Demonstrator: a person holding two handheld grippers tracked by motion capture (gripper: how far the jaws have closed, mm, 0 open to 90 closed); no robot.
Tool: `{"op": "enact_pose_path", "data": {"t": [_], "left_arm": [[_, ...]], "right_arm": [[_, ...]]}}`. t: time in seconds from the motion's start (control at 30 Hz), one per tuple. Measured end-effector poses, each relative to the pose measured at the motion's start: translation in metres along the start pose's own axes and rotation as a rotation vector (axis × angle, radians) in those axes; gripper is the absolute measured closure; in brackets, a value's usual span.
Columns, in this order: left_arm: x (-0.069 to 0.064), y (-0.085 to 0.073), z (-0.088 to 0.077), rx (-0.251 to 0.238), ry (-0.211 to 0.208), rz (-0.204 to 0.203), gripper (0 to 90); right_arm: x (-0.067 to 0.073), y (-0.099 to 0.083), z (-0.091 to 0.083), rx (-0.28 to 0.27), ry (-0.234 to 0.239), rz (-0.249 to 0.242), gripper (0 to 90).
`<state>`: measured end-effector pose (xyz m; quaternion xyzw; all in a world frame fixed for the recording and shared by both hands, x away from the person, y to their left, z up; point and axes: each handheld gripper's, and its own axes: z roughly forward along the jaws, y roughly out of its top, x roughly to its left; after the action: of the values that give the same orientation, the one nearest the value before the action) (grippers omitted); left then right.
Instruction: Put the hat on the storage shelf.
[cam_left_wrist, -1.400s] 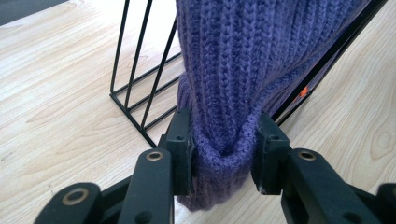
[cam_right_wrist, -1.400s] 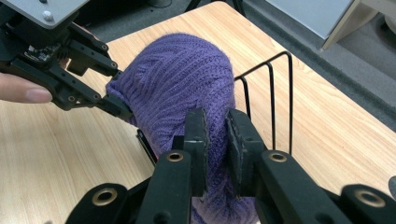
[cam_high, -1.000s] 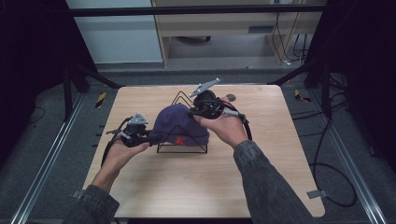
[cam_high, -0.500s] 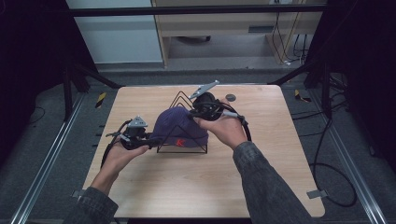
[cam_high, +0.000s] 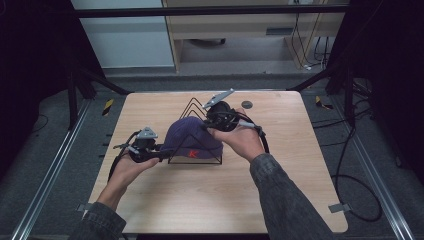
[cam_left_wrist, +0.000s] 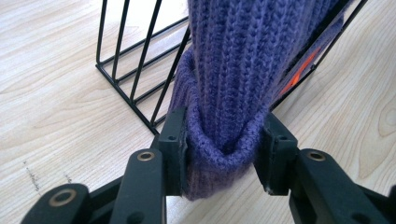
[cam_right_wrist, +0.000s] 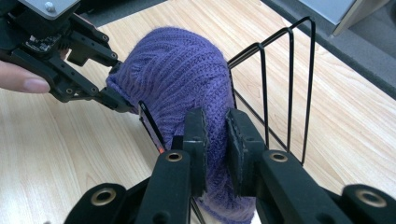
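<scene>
From the high view you see the whole light wooden desk (cam_high: 280, 200), with a purple ribbed knit beanie (cam_high: 192, 140) draped over a black wire rack of triangular frames (cam_high: 192, 107) at the middle of the frame, and a small dark round disc (cam_high: 246, 104) lying apart toward the upper right. An orange mark on the beanie's cuff faces you there.

Your left gripper view brings the knit up close: thick ribs, a rolled cuff, thin black rods slanting to the upper left. Your left tool (cam_left_wrist: 224, 154) is partly open, its jaws pressed against both sides of the bunched cuff.

Your right gripper view looks along the rack's upright wires toward the upper right. Your right tool (cam_right_wrist: 215, 140) is almost closed, pinching a fold of the beanie low in the frame, while your other tool shows at the upper left, gripping the opposite edge.
</scene>
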<state>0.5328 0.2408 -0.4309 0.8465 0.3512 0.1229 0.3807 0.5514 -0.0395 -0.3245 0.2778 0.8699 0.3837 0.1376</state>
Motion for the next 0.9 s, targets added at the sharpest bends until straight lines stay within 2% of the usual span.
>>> {"op": "enact_pose_path", "data": {"t": [0.3,0.53,0.67,0.77,0.9], "left_arm": [[0.002,-0.007,-0.002,0.004,0.000,-0.006,56.2],[-0.003,-0.016,-0.005,-0.007,0.011,-0.010,51.7],[-0.006,-0.022,-0.010,-0.027,0.034,-0.007,47.0],[-0.009,-0.030,-0.014,-0.047,0.068,-0.015,42.8],[-0.010,-0.038,-0.015,-0.046,0.100,-0.020,36.6]], "right_arm": [[0.002,-0.002,0.001,0.008,0.010,-0.001,76.8],[0.005,-0.004,-0.002,-0.002,0.023,0.000,72.8],[0.005,-0.005,-0.005,-0.012,0.020,0.005,72.5],[0.005,-0.005,-0.009,-0.023,0.013,0.007,71.2],[0.004,-0.004,-0.013,-0.031,-0.003,0.008,69.9]]}}
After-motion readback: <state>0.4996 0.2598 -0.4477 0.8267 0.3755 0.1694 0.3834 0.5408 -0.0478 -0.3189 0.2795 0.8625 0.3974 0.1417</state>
